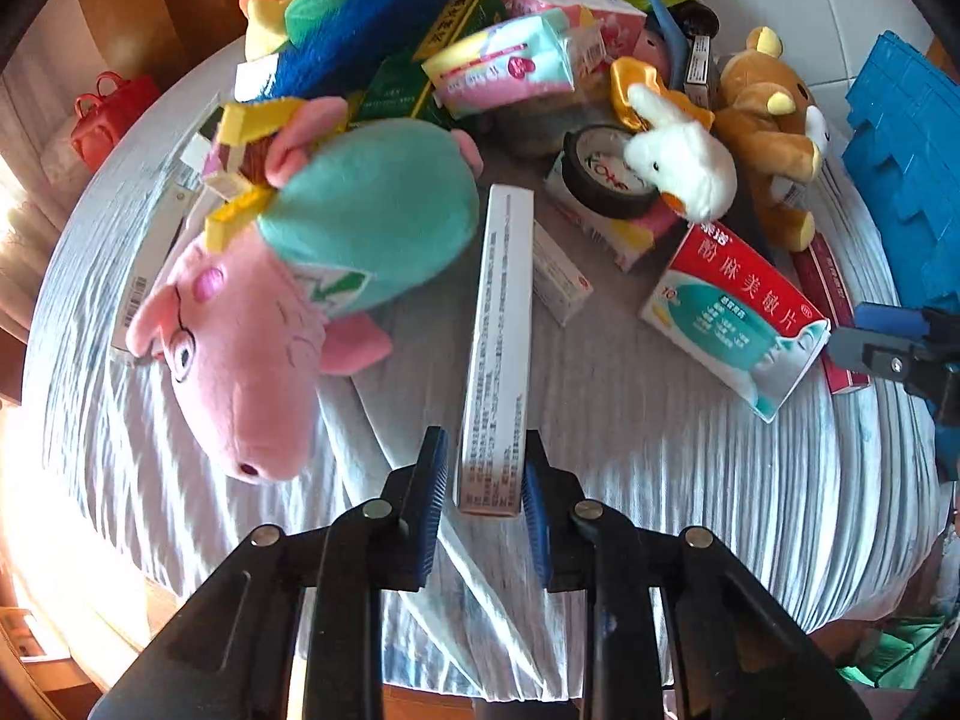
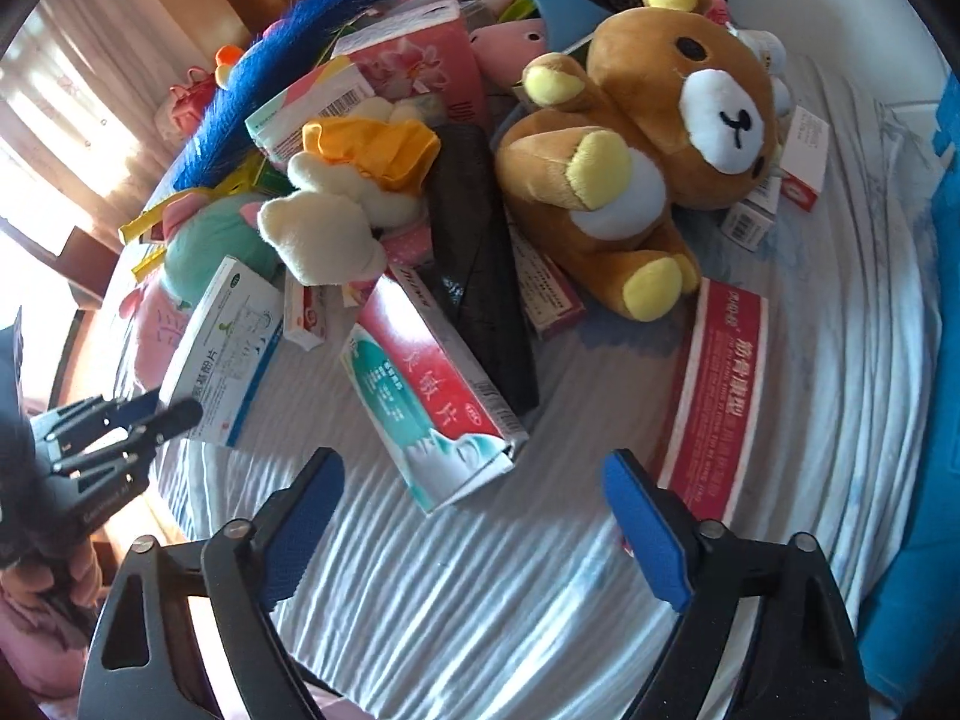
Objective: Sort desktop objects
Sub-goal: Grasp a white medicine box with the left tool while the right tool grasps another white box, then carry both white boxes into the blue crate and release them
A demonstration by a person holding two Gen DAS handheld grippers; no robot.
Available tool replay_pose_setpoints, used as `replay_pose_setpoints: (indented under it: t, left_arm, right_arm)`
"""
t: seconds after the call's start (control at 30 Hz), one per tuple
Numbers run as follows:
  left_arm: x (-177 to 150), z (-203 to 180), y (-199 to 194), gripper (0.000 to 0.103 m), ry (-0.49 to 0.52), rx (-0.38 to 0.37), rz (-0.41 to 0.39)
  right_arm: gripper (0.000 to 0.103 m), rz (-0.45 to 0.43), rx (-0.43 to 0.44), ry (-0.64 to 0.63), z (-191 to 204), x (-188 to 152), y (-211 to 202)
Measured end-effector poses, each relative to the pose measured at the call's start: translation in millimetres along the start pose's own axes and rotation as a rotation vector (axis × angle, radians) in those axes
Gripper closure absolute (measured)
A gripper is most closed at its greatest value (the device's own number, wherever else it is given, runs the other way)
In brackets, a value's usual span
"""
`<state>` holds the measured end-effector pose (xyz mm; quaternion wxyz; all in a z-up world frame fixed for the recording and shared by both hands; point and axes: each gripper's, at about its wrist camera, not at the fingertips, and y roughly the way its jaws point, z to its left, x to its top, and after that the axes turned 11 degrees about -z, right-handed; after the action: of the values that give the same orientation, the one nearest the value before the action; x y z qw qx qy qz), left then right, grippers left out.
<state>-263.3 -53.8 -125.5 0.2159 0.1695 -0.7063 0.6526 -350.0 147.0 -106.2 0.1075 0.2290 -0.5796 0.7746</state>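
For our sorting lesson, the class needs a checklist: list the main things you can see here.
pig plush: one, pink and teal, left
bear plush: one, brown, far right
tape roll: one, black, centre
duck plush: one, white, beside tape roll
long box: one, white, nearest, centre
medicine box: one, red and teal, right of long box
cloth: one, striped grey-white, under all
left gripper: one, black, blue pads, straddling long box
right gripper: one, black, open over cloth

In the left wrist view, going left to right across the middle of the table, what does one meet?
Pink pig plush → long white box standing between the left gripper's jaws → small white carton → red and teal medicine box → right gripper at the picture's edge.
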Motion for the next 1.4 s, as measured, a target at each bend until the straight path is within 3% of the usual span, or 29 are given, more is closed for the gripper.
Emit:
replay_pose_setpoints:
  t: [0.17,0.23,0.27,0.47,0.8,0.93,1.07,1.2,1.4]
  left_arm:
    - [-1,-2,4,0.079,-0.001,0.001,-0.02]
    - [0,-4,3,0.082,0.002,-0.006,-0.031]
    - [0,-7,1,0.086,0.009,0.001,-0.039]
    - [-2,-20,-4,0.086,0.031,-0.014,-0.05]
    - [-7,-19,-8,0.086,0.033,-0.021,-0.041]
    - [-7,-21,-28,0.086,0.036,-0.022,-0.082]
    - [0,-23,-61,0.086,0.051,-0.034,-0.167]
    - [32,-35,-71,0.086,0.061,-0.052,-0.233]
    - [65,-74,-94,0.086,0.116,-0.089,-0.327]
  right_arm:
    - [0.021,0.033,0.025,0.02,-1,2,25]
    - [0.049,0.045,0.032,0.033,-1,2,33]
    - [0.074,0.048,0.027,0.032,0,1,34]
    - [0.078,0.034,0.096,-0.019,19,-6,26]
    - [0.077,0.063,0.202,-0.06,55,-9,50]
    - [0.084,0.013,0.117,-0.127,71,-5,37]
    - [0.085,-0.109,0.038,-0.231,87,3,-6]
    - [0.085,-0.223,-0.041,-0.302,89,16,-47]
    - [0.085,-0.398,-0.109,-0.301,83,29,-120]
